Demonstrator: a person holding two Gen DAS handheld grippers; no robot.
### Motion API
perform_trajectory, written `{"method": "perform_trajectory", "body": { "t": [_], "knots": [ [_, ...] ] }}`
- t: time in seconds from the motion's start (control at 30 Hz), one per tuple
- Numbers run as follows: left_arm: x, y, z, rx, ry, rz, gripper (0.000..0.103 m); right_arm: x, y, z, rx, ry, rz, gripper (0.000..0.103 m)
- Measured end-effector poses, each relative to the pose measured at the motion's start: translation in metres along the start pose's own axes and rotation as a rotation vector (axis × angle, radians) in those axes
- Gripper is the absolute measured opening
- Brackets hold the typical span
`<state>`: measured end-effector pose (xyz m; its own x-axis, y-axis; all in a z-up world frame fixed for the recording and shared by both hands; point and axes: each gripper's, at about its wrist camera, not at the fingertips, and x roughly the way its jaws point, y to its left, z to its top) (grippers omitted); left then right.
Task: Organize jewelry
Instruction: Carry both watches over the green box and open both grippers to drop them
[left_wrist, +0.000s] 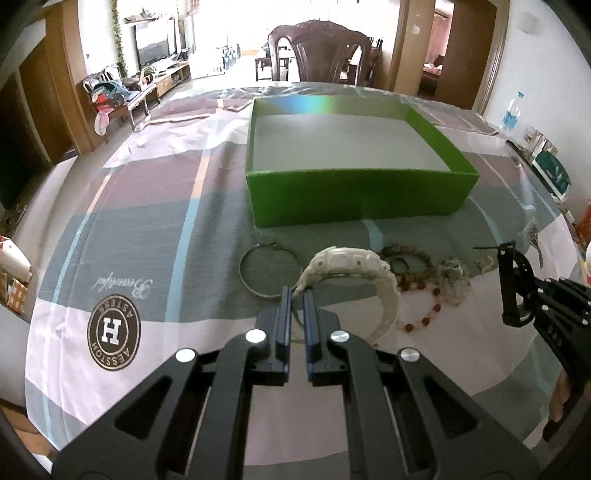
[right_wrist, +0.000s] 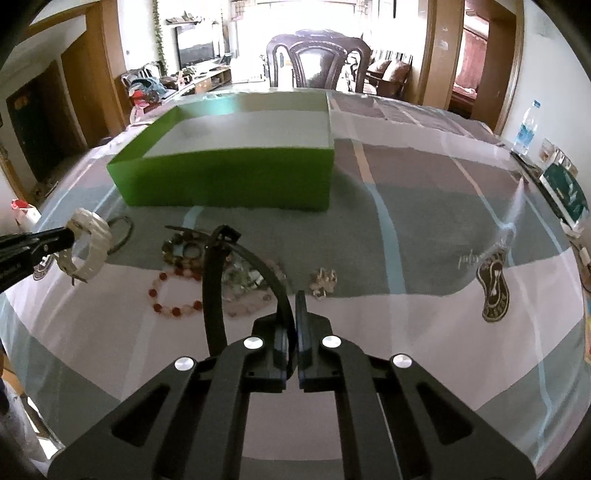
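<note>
My left gripper (left_wrist: 296, 295) is shut on the strap of a white watch (left_wrist: 354, 264) and holds it above the cloth; it also shows in the right wrist view (right_wrist: 90, 243). My right gripper (right_wrist: 294, 301) is shut on a black watch strap (right_wrist: 218, 258), lifted over the jewelry pile; it also shows in the left wrist view (left_wrist: 508, 273). An open green box (left_wrist: 354, 199), empty, stands beyond, also in the right wrist view (right_wrist: 229, 181). On the cloth lie a metal bangle (left_wrist: 255, 273), a red and white bead bracelet (right_wrist: 173, 295), a brown bead bracelet (left_wrist: 406, 258) and a small brooch (right_wrist: 323, 282).
The table is covered by a grey, white and blue cloth (left_wrist: 147, 229). A dark chair (left_wrist: 321, 51) stands at the far side. A water bottle (right_wrist: 526, 129) and green and white packets (right_wrist: 565, 192) are at the right edge.
</note>
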<state>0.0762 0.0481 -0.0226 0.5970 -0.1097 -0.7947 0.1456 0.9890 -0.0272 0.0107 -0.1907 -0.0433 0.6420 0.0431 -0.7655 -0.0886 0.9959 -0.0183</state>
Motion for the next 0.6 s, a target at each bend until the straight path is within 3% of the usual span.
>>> {"method": "perform_trajectory", "body": {
  "t": [0.17, 0.33, 0.4, 0.5, 0.6],
  "knots": [
    [-0.009, 0.002, 0.025, 0.013, -0.048, -0.005, 0.007, -0.014, 0.006, 0.04, -0.055, -0.073, 0.017, 0.004],
    [-0.018, 0.009, 0.078, 0.007, -0.133, 0.036, 0.007, -0.003, 0.012, 0.098, -0.092, -0.128, 0.001, 0.004],
    [-0.014, 0.011, 0.097, 0.006, -0.149, 0.043, 0.007, 0.012, 0.014, 0.122, -0.078, -0.114, 0.033, 0.004],
    [0.009, 0.014, 0.125, -0.013, -0.15, 0.062, 0.007, 0.056, 0.017, 0.157, -0.05, -0.065, 0.013, 0.005],
    [0.04, 0.012, 0.141, -0.014, -0.12, 0.088, 0.007, 0.096, 0.019, 0.169, -0.018, 0.008, 0.01, 0.004]
  ]
}}
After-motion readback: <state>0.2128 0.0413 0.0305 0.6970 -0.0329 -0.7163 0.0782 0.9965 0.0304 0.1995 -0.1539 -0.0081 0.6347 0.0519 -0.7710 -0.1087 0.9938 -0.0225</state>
